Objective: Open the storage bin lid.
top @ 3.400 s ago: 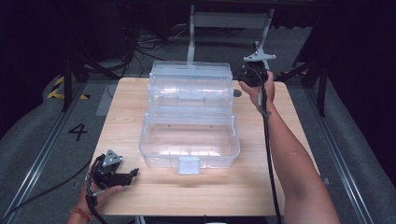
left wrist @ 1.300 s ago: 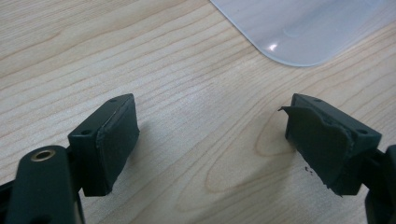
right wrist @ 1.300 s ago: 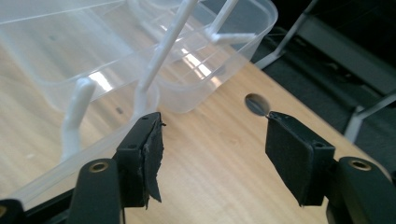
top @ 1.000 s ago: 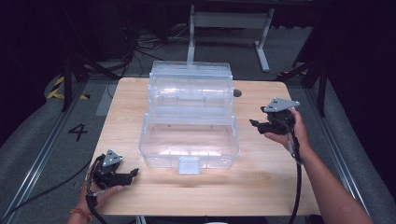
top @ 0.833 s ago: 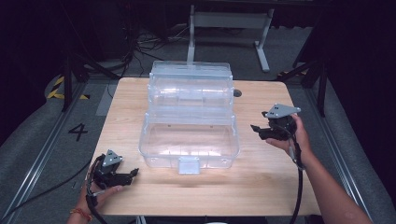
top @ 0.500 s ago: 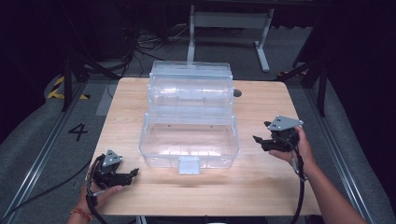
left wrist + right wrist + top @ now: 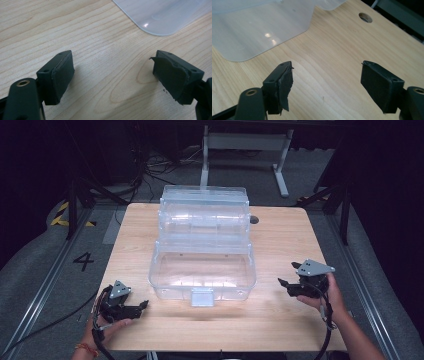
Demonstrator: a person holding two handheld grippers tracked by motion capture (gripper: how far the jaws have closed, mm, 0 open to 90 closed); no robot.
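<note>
A clear plastic box stands open in the middle of the wooden table, its lid upright behind it and a latch tab at its front. My left gripper rests low at the table's near left, pointing right at the box, open and holding nothing. In the left gripper view its jaws stand wide over bare wood, with a box corner ahead. My right gripper hovers to the right of the box, pointing left, open. The right gripper view shows its jaws apart and the box just ahead.
A round hole in the tabletop lies right of the lid, also seen as the hole in the right gripper view. Dark floor, cables and a metal stand lie beyond the far edge. A floor rail runs along the left.
My right gripper has come from the lid's far right corner toward the near side and down beside the box's right wall. The left gripper and the box have stayed put.
</note>
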